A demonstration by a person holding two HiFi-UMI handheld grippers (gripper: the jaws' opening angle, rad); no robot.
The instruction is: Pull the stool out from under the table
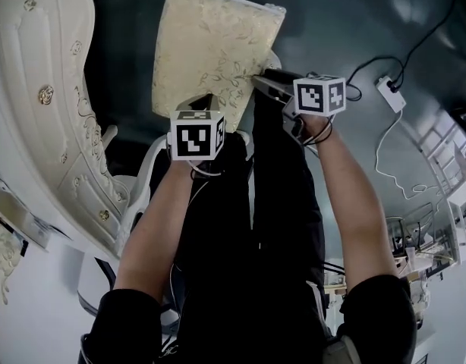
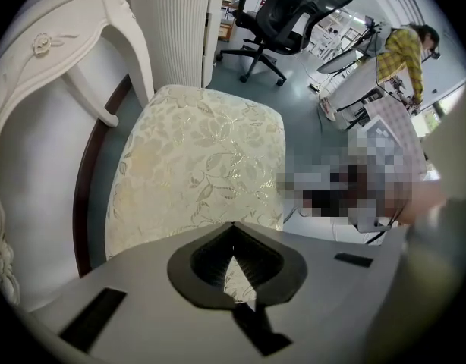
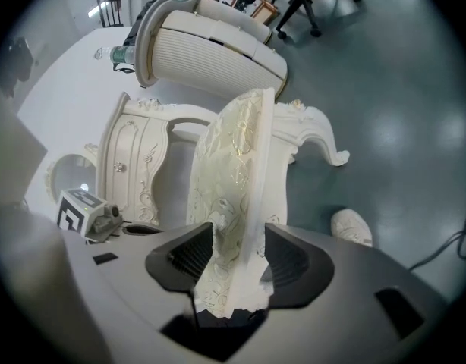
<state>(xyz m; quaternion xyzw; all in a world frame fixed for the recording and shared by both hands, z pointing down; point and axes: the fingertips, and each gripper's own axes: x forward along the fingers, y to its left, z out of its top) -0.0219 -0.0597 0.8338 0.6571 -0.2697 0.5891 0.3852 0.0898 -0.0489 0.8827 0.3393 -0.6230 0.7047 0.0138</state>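
Observation:
The stool (image 1: 218,44) has a cream floral cushion on a white carved frame and stands on the dark floor beside the white ornate table (image 1: 58,112). My right gripper (image 1: 267,82) is at the seat's near right corner. In the right gripper view the seat edge (image 3: 237,173) runs between the jaws of that gripper (image 3: 239,252), which stand open around it, the pads not pressing. My left gripper (image 1: 205,103) hovers over the seat's near edge. In the left gripper view its tips (image 2: 233,226) meet, shut on nothing, with the cushion (image 2: 203,165) below.
The table's carved leg (image 2: 104,44) and a white ribbed panel (image 2: 176,29) stand just past the stool. A power strip with cables (image 1: 390,93) lies on the floor at the right. An office chair (image 2: 282,14) and a person in yellow plaid (image 2: 404,51) are further off.

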